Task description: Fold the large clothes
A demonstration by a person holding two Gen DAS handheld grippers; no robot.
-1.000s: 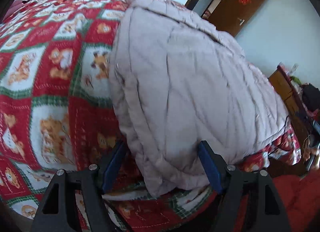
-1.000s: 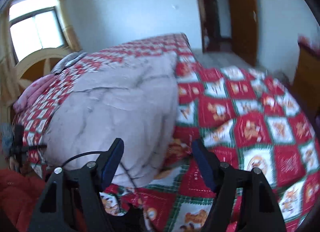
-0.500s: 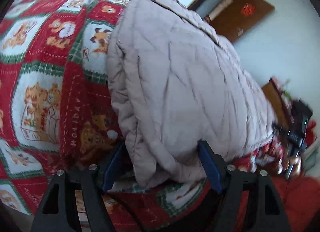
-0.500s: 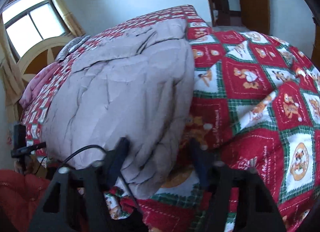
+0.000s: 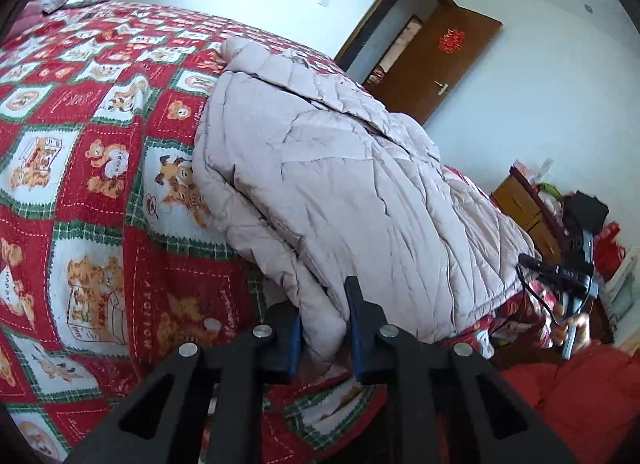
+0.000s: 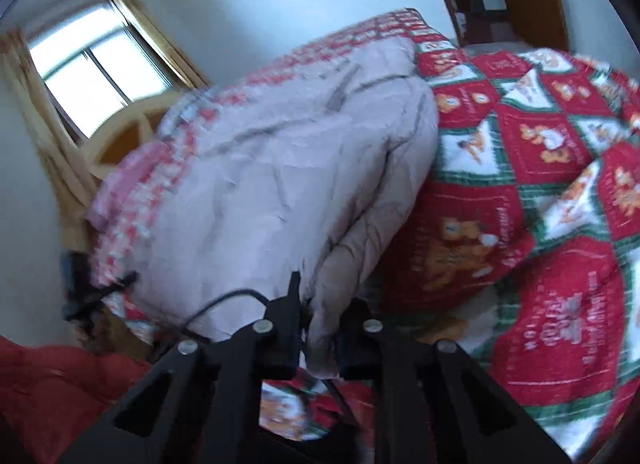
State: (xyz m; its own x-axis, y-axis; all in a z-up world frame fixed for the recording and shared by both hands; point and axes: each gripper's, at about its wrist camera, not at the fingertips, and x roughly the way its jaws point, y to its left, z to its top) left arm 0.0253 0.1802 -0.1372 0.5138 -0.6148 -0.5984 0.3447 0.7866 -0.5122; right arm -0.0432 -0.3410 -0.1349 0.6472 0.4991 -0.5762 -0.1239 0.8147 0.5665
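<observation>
A large pale pink quilted coat (image 5: 352, 192) lies folded lengthwise on a bed with a red, white and green teddy-bear quilt (image 5: 80, 152). My left gripper (image 5: 323, 328) is shut on the coat's near left corner, with the fabric pinched between its blue pads. In the right wrist view the coat (image 6: 280, 184) fills the middle, blurred. My right gripper (image 6: 320, 328) is shut on the coat's near right corner and the fabric bunches up between its fingers.
A brown door (image 5: 436, 68) stands open at the back. A wooden cabinet (image 5: 524, 204) with clutter is on the right. A window (image 6: 96, 68) and a wooden headboard (image 6: 132, 132) are behind the bed. The other gripper's handle and a hand (image 5: 572, 304) show at the bed's edge.
Both grippers were open around the coat's near corners; both have now closed on the fabric. The near edge of the coat has lifted and bunched up.
</observation>
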